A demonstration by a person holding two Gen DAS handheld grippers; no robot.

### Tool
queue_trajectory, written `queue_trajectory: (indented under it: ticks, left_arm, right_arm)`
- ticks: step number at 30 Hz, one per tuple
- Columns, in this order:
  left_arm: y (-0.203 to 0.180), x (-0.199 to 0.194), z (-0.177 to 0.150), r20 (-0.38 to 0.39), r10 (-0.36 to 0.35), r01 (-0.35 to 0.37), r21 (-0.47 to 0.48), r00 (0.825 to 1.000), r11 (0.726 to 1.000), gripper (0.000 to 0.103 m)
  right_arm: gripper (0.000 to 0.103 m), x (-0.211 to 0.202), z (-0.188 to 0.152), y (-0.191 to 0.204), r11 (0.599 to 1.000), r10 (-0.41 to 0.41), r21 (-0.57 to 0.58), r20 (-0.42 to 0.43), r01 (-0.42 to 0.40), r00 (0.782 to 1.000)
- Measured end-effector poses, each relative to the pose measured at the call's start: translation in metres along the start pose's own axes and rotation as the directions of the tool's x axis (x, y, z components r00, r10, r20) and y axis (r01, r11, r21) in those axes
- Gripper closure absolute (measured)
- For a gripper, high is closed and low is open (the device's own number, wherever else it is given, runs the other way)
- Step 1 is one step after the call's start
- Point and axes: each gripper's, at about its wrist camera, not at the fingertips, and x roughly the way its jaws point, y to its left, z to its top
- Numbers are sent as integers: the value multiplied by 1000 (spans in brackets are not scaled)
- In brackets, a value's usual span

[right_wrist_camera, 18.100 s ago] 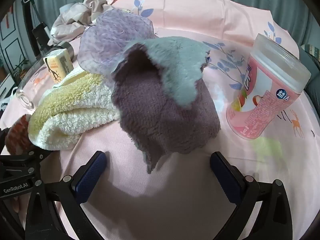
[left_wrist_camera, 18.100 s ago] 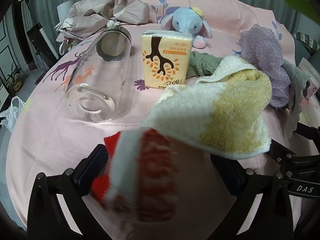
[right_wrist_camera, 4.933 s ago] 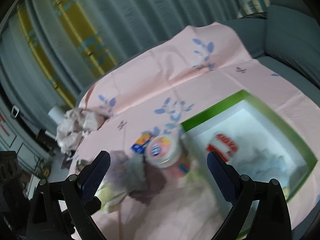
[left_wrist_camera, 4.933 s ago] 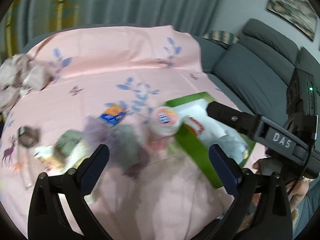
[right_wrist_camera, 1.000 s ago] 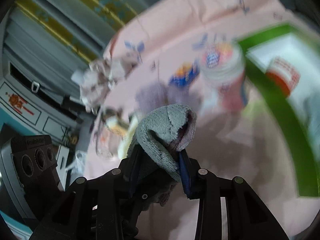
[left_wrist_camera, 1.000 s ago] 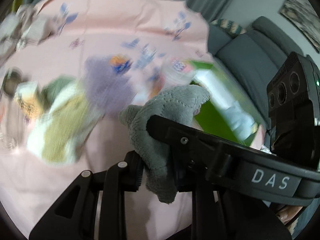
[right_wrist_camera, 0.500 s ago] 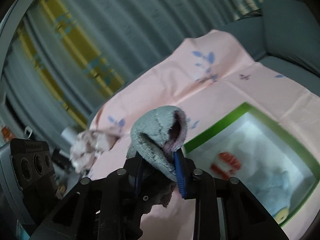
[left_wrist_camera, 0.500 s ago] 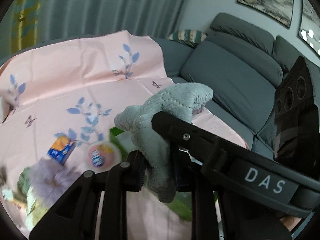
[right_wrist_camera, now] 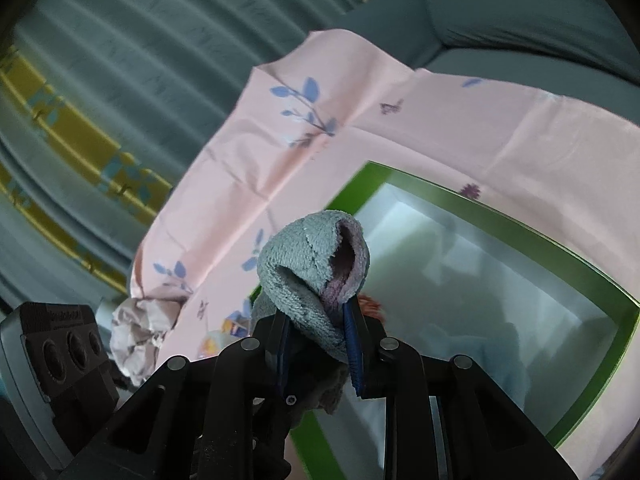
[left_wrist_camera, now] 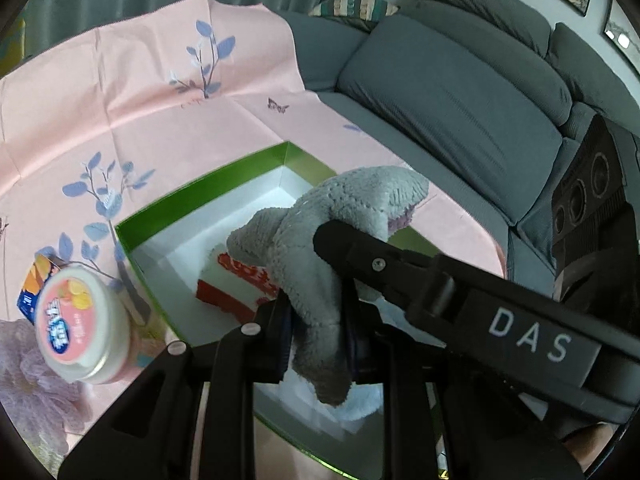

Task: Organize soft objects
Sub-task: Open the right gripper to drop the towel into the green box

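A grey-green cloth [left_wrist_camera: 320,240] (mauve inside), a green-walled white box [left_wrist_camera: 208,176], a pink leaf-printed sheet [left_wrist_camera: 120,100].

soft, even daylight, heavy fisheye bending and dark corners; left view sharp, right view slightly hazy.

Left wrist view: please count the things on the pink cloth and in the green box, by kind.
Cloths: 3: grey cloth, red-and-white cloth, lilac cloth
Jars: 1: pink jar
Packets: 1: blue-orange packet
Boxes: 1: green box
Total: 6
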Motion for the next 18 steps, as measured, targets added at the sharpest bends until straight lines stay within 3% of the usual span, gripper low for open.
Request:
queue_trajectory:
  ticks: [8, 11, 13, 15, 18]
  left_arm:
    - [-3, 6, -5, -16, 13, -13, -6, 1000, 1000, 79]
    - [-6, -1, -6, -11, 19, -19, -5, 1000, 1000, 67]
    - [-5, -10, -8, 6, 8, -8, -16, 1000, 1000, 50]
    - [-4, -19, -12, 21, 6, -5, -27, 1000, 1000, 42]
    - [1, -36, -19, 40, 9, -7, -57, 999, 998, 30]
  right_arm:
    - [77, 0, 3, -12, 998, -52, 46, 3, 51, 999]
    - [77, -5, 2, -8, 995, -95, 18, 11, 95, 995]
    - [76, -9, 1, -3, 991, -136, -4, 25, 136, 990]
    - [69, -13, 1, 0, 988, -153, -13, 38, 153, 988]
    - [44, -22, -1, 6, 988, -152, -29, 67, 154, 986]
